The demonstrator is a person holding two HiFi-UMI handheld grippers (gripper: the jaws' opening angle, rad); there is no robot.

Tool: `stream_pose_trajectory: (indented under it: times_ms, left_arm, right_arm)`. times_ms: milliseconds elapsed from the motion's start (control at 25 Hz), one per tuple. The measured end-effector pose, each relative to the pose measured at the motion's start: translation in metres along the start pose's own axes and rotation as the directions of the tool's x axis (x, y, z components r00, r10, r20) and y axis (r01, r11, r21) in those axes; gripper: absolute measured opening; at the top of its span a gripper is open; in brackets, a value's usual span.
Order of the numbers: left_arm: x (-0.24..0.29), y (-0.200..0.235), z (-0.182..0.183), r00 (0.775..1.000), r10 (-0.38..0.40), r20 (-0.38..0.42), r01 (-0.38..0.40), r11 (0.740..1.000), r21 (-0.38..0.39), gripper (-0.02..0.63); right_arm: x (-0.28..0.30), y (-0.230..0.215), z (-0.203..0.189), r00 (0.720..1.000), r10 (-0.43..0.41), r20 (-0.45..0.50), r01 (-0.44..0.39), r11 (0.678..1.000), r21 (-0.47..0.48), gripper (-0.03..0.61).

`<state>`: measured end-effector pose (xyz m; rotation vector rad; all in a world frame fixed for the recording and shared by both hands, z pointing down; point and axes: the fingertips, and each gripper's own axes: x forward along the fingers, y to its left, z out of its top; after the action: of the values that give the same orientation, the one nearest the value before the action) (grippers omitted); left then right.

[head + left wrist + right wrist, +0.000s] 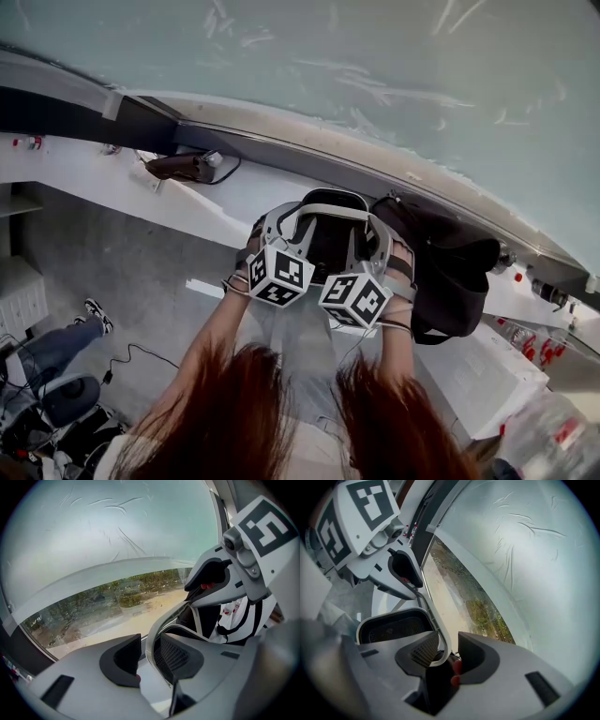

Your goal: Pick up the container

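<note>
Right gripper view: shows right gripper with jaws wide apart, straddling the white rim of the container; rim close against the meshed left-hand pad, clear gap to the right-hand pad, so nothing clamped. Left gripper view: shows left gripper likewise unclamped, jaws apart over another stretch of rim, daylight between rim and the left-hand pad there. Head view: places both grippers side by side, pointing steeply down, one at each side of the container, black inside, at the white ledge below the window, just beside a black bag. Base contact with the ledge: not confirmable from any view. Judged step: seating the jaws over the rim ahead of the grasp; no lift begun. Next move: close both pairs of jaws onto the rim together, check firm contact on both pads of each, then raise both hands evenly to keep the container level and clear of the bag. Guard against slip on the thin rim under one-sided pad contact.
</note>
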<state>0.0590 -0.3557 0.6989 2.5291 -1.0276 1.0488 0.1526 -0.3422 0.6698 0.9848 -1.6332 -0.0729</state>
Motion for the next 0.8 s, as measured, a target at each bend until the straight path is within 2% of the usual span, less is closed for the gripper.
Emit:
stream_pose_trajectory:
  times_ms: [440, 800]
  left_arm:
    - [0.015, 0.000, -0.005, 1.000, 0.011, -0.016, -0.011, 1.000, -0.008, 0.118]
    - [0.024, 0.000, -0.006, 0.999, 0.023, -0.025, -0.023, 1.000, -0.008, 0.118]
  right_arm:
    - [0.021, 0.006, -0.012, 0.999, 0.031, -0.013, -0.031, 0.999, -0.013, 0.152]
    - [0.034, 0.008, -0.019, 0.997, 0.065, -0.045, -0.064, 0.998, 0.028, 0.152]
